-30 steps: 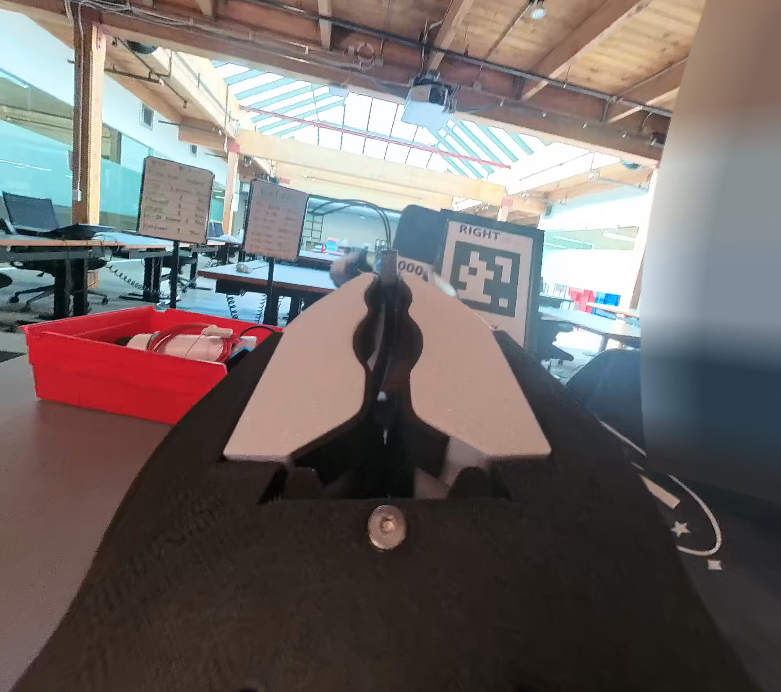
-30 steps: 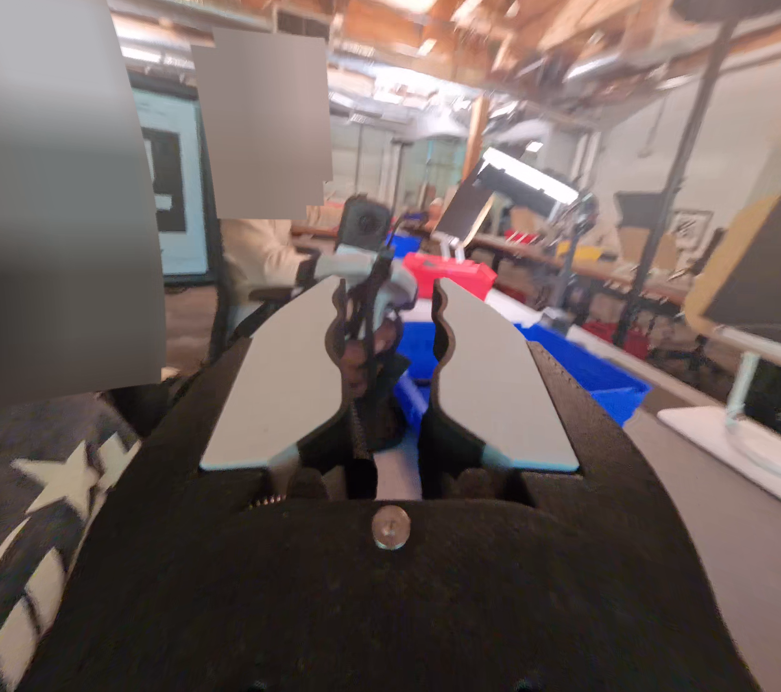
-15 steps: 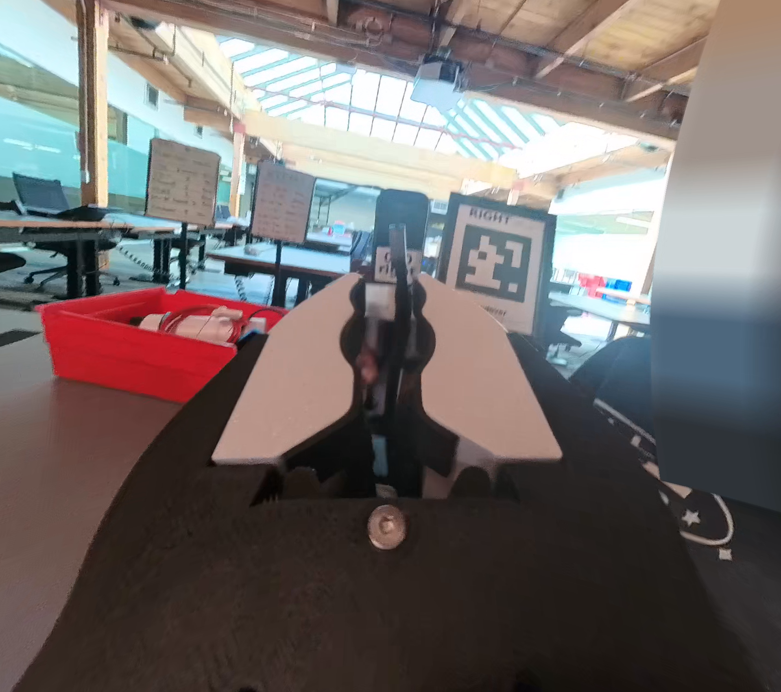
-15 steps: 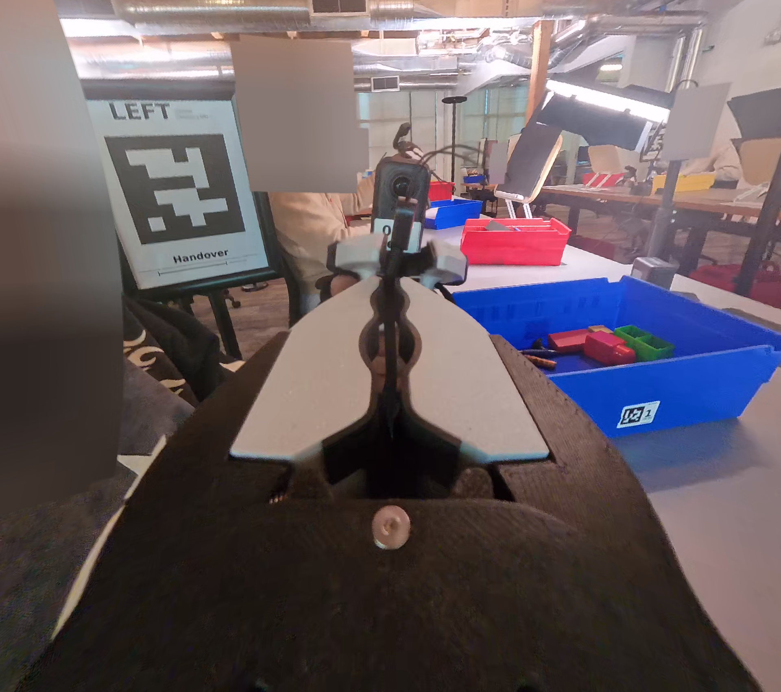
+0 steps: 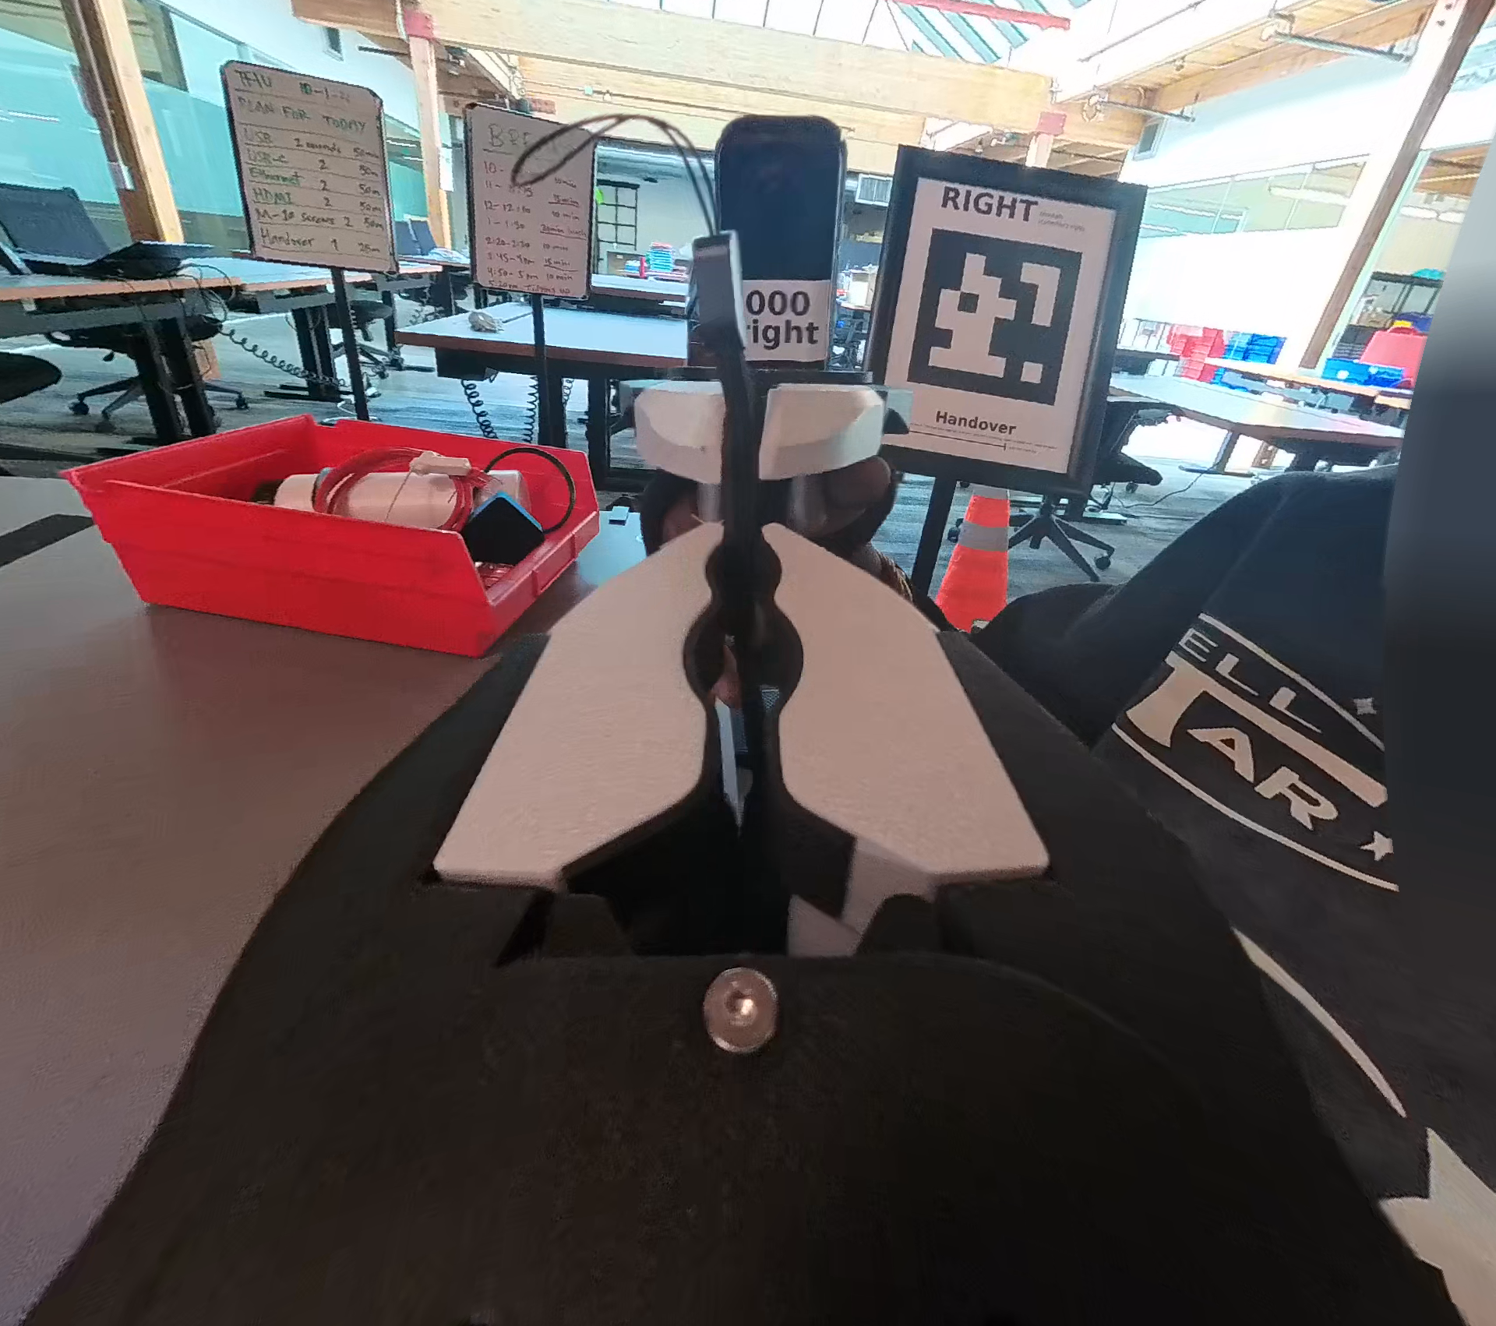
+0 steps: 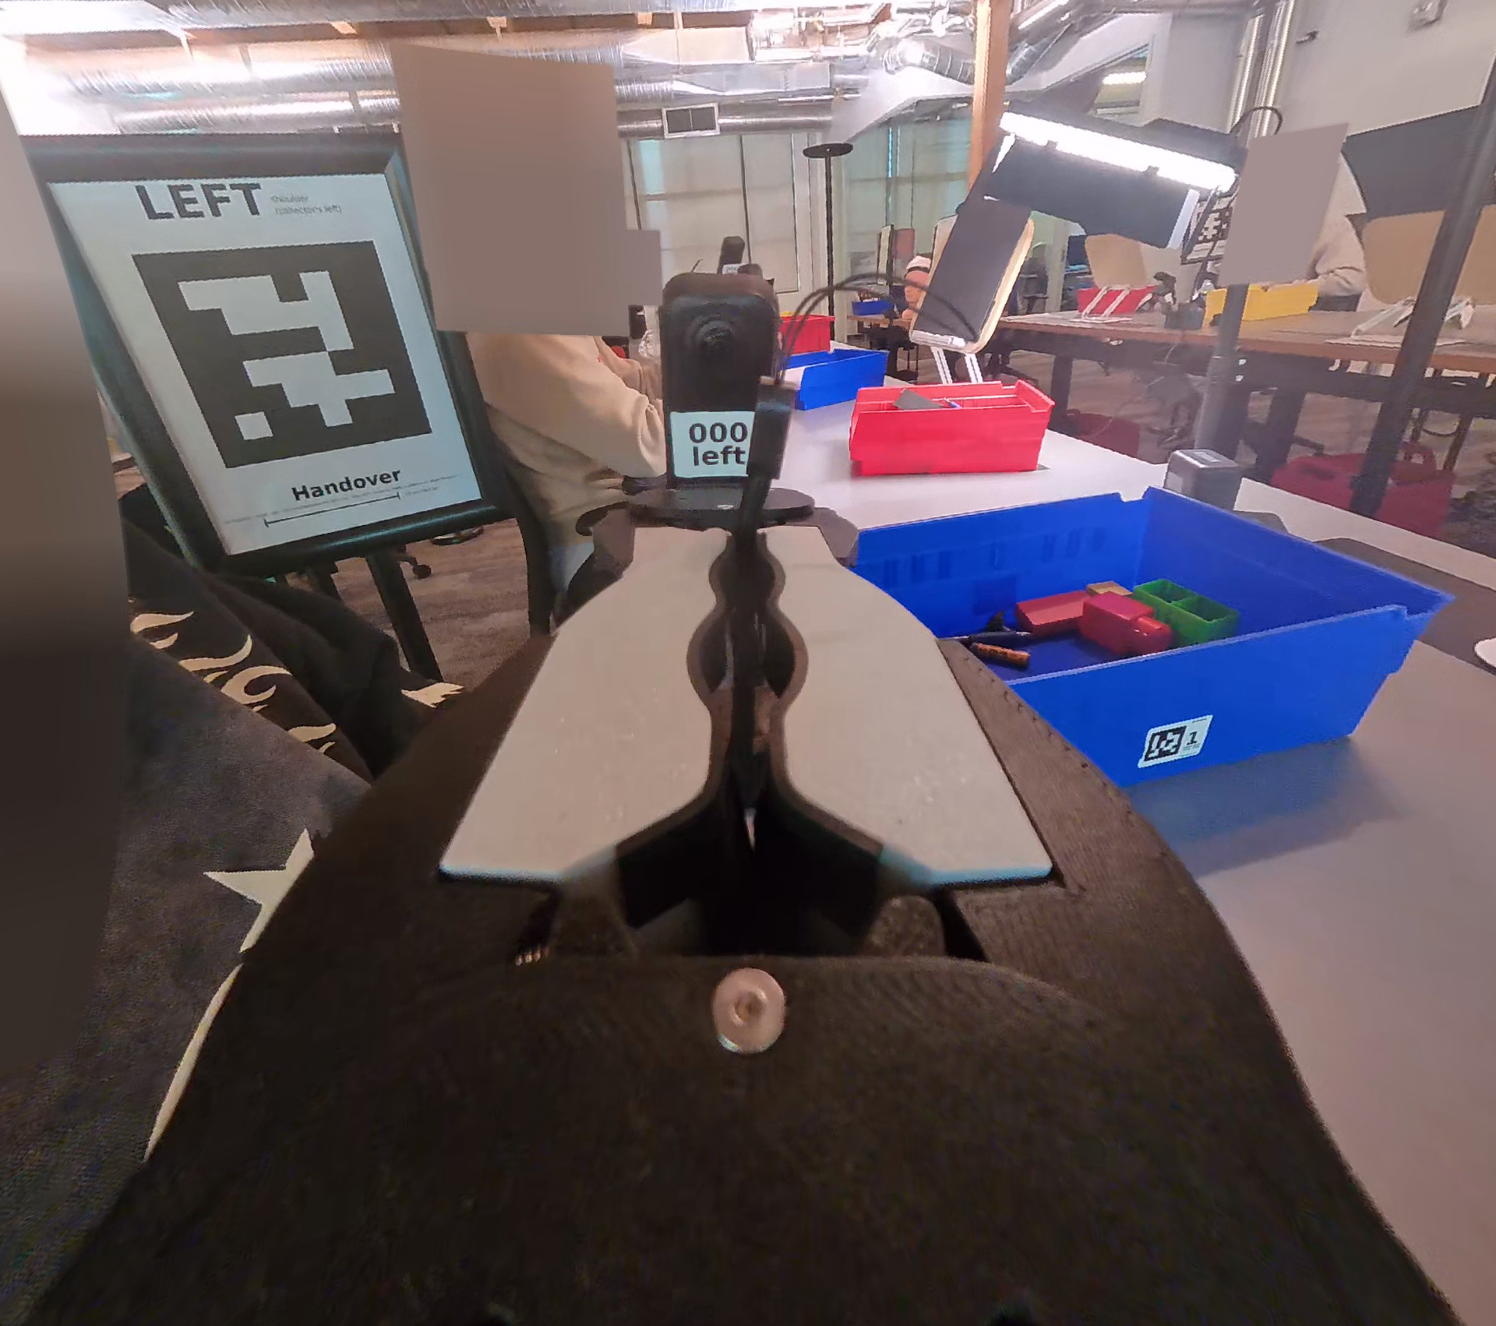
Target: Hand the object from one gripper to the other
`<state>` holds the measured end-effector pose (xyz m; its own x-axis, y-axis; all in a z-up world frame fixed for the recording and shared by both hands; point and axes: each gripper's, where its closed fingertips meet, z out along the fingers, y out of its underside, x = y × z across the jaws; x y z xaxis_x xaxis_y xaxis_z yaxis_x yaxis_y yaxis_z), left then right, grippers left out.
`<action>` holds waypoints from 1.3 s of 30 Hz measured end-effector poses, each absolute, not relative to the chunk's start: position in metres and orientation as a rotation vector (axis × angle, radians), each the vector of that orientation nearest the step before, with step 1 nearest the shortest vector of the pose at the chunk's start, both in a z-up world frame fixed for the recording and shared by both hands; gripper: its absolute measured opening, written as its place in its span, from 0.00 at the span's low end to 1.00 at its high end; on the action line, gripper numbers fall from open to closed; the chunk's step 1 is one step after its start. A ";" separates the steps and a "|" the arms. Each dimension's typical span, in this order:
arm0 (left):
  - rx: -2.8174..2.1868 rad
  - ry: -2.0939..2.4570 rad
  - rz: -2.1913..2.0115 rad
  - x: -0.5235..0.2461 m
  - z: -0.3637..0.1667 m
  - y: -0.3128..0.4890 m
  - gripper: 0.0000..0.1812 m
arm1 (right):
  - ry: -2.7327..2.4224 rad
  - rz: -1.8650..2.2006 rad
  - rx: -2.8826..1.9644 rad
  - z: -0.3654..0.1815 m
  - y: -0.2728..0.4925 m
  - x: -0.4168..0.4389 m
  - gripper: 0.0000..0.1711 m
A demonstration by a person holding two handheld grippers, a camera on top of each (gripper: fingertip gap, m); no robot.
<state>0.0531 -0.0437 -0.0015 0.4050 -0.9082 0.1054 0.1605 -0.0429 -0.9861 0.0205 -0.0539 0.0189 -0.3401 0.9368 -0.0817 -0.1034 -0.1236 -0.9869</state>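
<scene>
Nearby, red bin [image 5: 324,579] holds cables; blue bin [image 6: 1295,704] blocks.

cable [image 5: 741,478] | thin, black, silver plug at its upper end | upright | pinched between both grippers' closed fingers [image 5: 882,704], off the bench

Two handheld grippers [image 5: 741,559] [image 6: 745,550], one thin black cable [image 5: 738,478], one red plastic bin [image 5: 324,559], one blue plastic bin [image 6: 1214,704], two handwritten whiteboards [image 5: 312,178] [image 5: 530,206], one orange traffic cone [image 5: 971,559]

Left gripper [image 5: 741,559] fingers [image 5: 615,704] pinch a black cable [image 5: 738,445] beside red bin [image 5: 308,559]
</scene>
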 end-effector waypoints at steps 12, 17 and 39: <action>-1.164 0.553 -1.195 0.025 0.033 -0.048 0.02 | -1.335 1.699 -1.058 0.011 -0.059 0.014 0.17; -1.168 0.573 -1.206 0.032 0.031 -0.050 0.03 | -1.359 1.706 -1.057 0.006 -0.066 0.009 0.04; -1.353 0.748 -1.051 0.057 -0.004 -0.045 0.02 | -1.308 1.688 -1.065 0.018 -0.054 0.021 0.02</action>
<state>0.0569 -0.0448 -0.0045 0.3836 -0.9121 0.1447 0.1628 -0.0875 -0.9828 0.0208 -0.0542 0.0184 -0.3835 0.9078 -0.1697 -0.0623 -0.2088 -0.9760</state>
